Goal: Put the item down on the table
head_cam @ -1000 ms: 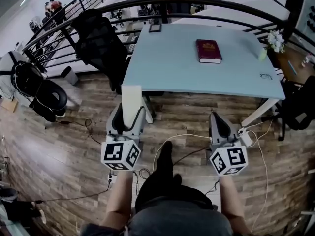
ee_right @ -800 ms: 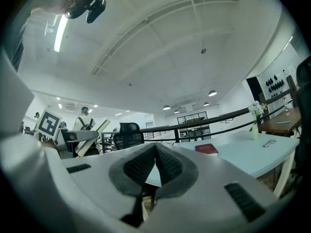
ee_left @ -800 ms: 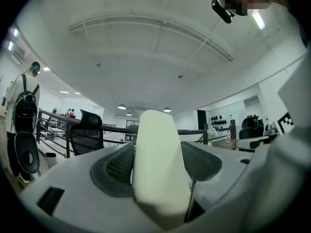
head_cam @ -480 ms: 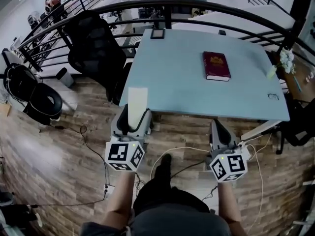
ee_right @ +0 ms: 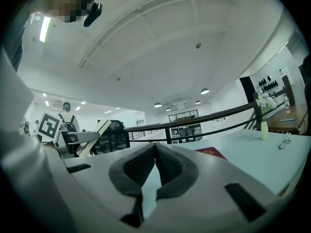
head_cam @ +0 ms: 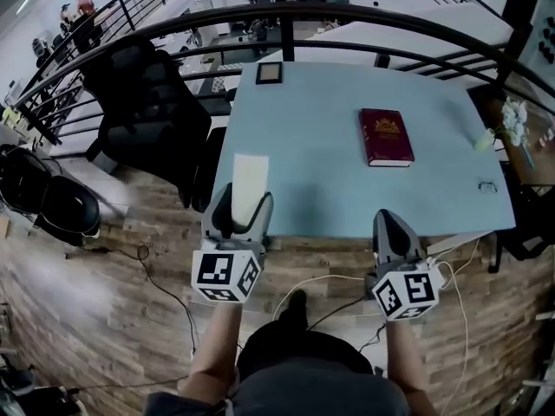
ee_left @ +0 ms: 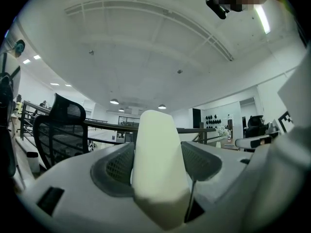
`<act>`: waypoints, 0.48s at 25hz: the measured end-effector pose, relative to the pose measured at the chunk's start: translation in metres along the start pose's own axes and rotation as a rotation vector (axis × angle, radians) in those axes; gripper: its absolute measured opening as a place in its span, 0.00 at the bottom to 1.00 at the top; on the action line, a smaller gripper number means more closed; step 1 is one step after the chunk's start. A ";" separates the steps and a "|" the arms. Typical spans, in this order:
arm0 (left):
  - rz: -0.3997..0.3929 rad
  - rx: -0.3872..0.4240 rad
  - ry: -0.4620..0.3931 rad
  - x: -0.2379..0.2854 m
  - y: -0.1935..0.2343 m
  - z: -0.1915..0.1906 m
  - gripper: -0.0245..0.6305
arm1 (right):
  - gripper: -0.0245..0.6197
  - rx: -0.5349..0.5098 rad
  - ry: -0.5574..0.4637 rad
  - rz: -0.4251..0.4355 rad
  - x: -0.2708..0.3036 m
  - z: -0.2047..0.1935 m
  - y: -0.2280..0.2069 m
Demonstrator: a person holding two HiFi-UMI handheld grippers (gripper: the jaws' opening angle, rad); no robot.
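At lower left of the frame, the left hand-held gripper is clamped on the lower part of a pale cream flat rectangular block. The block's top stands over the near edge of the light-blue counter. It looks light, stiff and smooth, so a low grip on its broad faces suits it. The right hand-held gripper is pressed together and empty.

The head view looks steeply down on the table. Both gripper views sit low behind their jaws, facing forward and upward; the right one also shows the red book.
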State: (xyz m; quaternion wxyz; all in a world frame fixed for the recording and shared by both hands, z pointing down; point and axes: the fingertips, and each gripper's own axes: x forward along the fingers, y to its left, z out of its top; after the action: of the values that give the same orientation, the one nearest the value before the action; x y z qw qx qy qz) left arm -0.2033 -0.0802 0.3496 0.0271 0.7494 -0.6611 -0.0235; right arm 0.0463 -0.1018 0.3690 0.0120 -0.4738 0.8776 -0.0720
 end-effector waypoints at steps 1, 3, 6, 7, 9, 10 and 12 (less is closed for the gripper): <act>-0.005 -0.001 0.001 0.007 0.004 -0.001 0.50 | 0.04 -0.001 0.000 -0.006 0.007 0.000 -0.001; -0.013 -0.008 0.003 0.018 0.012 -0.004 0.50 | 0.04 -0.004 0.002 -0.016 0.019 -0.001 -0.001; -0.023 -0.019 0.009 0.033 0.021 -0.007 0.50 | 0.04 -0.007 0.006 -0.029 0.034 -0.001 -0.002; -0.028 -0.022 0.013 0.037 0.022 -0.009 0.51 | 0.04 -0.005 0.008 -0.035 0.036 -0.002 -0.004; -0.040 -0.024 0.024 0.045 0.023 -0.012 0.50 | 0.04 0.004 0.012 -0.047 0.040 -0.002 -0.007; -0.047 -0.022 0.029 0.049 0.023 -0.013 0.50 | 0.04 0.008 0.013 -0.054 0.042 -0.002 -0.010; -0.062 -0.016 0.038 0.057 0.021 -0.014 0.51 | 0.04 0.015 0.014 -0.067 0.043 -0.002 -0.014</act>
State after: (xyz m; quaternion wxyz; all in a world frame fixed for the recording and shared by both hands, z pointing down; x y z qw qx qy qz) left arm -0.2161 -0.1393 0.3653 0.0450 0.7697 -0.6366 -0.0155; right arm 0.0338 -0.1454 0.3745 0.0070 -0.5023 0.8607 -0.0823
